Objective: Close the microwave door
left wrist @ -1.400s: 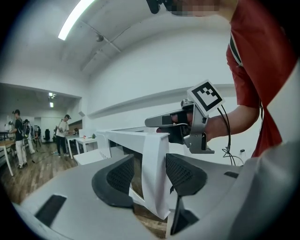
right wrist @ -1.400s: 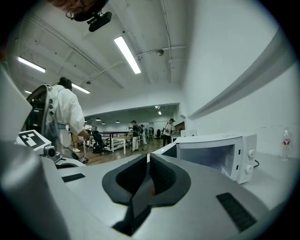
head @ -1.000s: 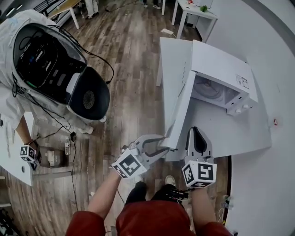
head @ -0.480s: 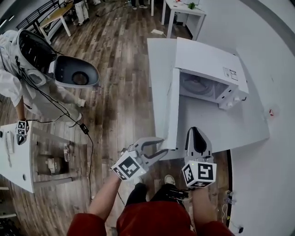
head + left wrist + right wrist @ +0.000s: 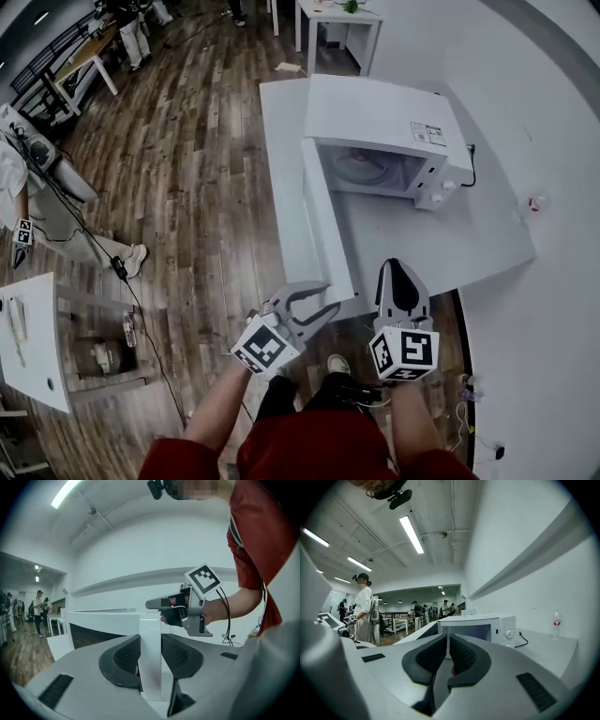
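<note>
Microwave (image 5: 375, 112) one, door (image 5: 323, 220) one, grippers (image 5: 328, 297) (image 5: 398, 272) two

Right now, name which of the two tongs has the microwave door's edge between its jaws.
The left tongs: its jaws, which have just been closing, clamp the free edge of the open microwave door. The right tongs are shut on nothing.

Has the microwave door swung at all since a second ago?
Yes. The microwave door has swung somewhat toward the microwave body, narrowing the opening; it is still open.
</note>
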